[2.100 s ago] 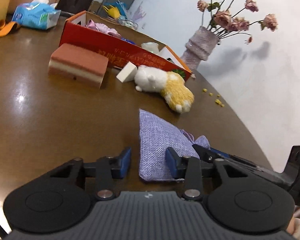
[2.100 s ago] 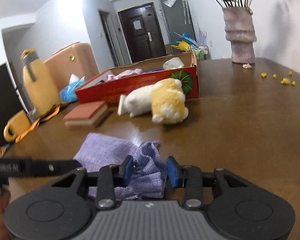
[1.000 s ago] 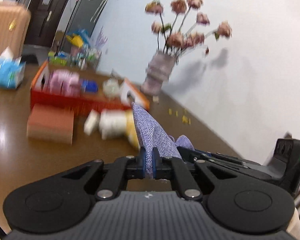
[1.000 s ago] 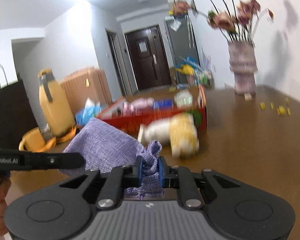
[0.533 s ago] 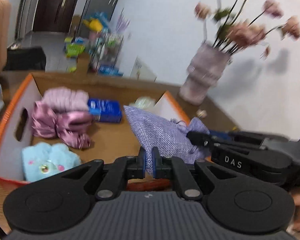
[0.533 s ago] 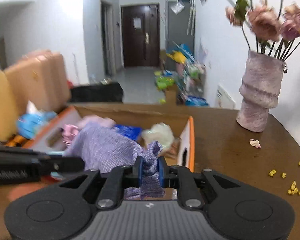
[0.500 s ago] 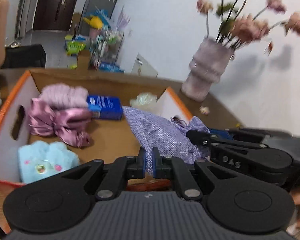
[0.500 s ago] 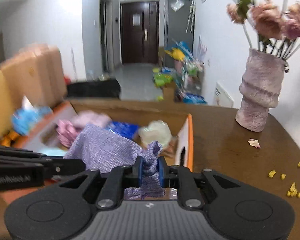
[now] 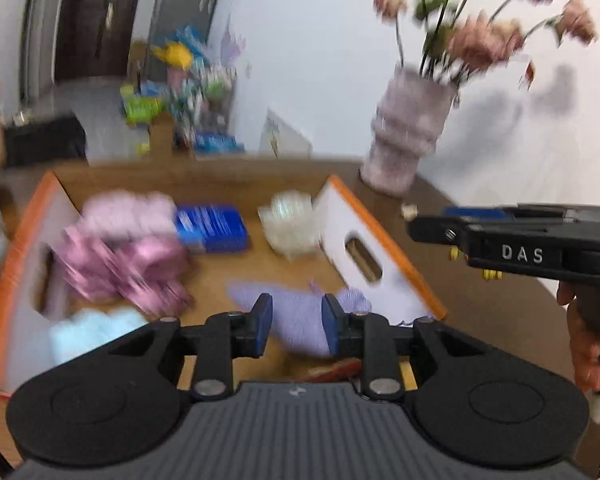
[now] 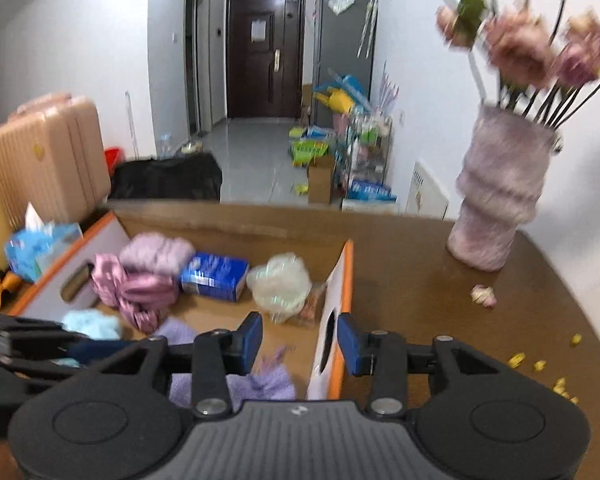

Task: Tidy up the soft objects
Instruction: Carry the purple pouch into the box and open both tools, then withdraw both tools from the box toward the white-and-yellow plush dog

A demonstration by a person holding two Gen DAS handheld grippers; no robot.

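A brown wooden worktop (image 10: 440, 300) is seen carrying an orange-edged cardboard box (image 9: 384, 240). Inside the box, near its right end wall, a lilac woven fabric pouch (image 9: 296, 320) is seen lying on the floor. The left gripper (image 9: 294, 330) is held above it with jaws spread and opening; the pouch is viewed between the pads, no pinch being shown. The right gripper (image 10: 300, 344) is likewise spread and opening over the box's end wall, with the pouch below and left of it.
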